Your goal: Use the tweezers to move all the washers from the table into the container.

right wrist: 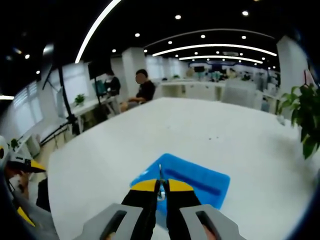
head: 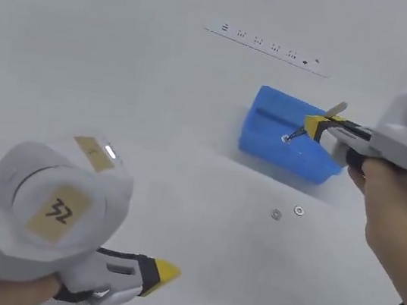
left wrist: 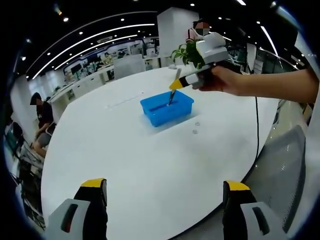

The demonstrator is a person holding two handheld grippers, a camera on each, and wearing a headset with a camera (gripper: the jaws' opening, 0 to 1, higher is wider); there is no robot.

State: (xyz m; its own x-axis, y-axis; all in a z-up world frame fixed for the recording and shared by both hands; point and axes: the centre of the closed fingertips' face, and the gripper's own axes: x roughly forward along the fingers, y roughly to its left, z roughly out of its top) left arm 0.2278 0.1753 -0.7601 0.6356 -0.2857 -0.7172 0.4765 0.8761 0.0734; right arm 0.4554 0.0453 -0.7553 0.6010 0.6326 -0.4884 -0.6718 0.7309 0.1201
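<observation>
One hand-held gripper (head: 315, 126), the right, tips tweezers (head: 297, 133) into container (head: 279, 162).

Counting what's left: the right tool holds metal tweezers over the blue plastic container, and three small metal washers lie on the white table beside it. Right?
Not three: the head view shows two small metal washers on the white table beside the blue plastic container. The right tool does hold the metal tweezers over it.
</observation>
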